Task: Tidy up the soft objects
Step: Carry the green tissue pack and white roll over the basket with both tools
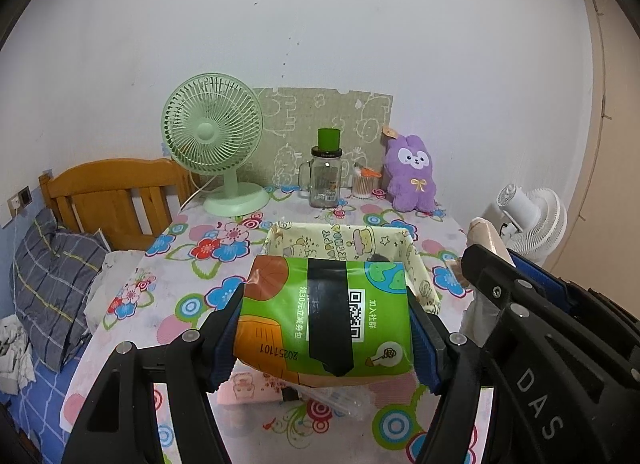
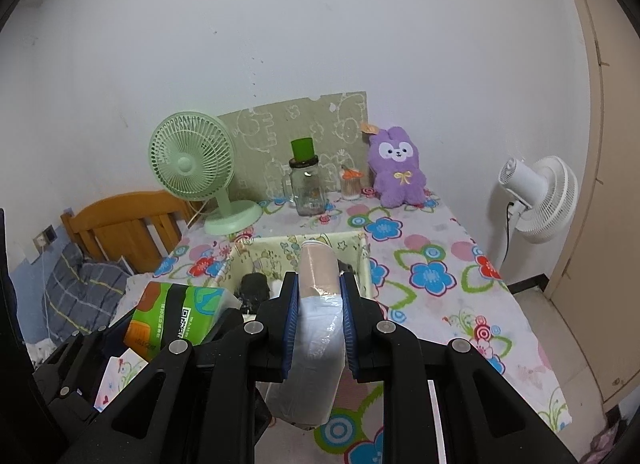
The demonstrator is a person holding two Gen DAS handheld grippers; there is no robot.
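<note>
Left gripper (image 1: 326, 328) clamps a green tissue pack (image 1: 324, 316) by its two short sides — pack held clear above the floral tablecloth (image 1: 192, 248). Just behind it: open fabric bin (image 1: 340, 240), cartoon lining. Right gripper (image 1: 532, 304) enters at right edge. Back row along the wall — green fan (image 1: 212, 131), glass jar (image 1: 325, 175), purple plush (image 1: 412, 171).

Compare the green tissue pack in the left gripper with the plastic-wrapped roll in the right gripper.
The green tissue pack is a wide, printed block with a QR code; the plastic-wrapped roll is narrow, plain, beige and white. The left gripper holds the pack across its width with jaws far apart; the right gripper pinches the roll with jaws close. Both hang above the floral table, near the fabric bin.
</note>
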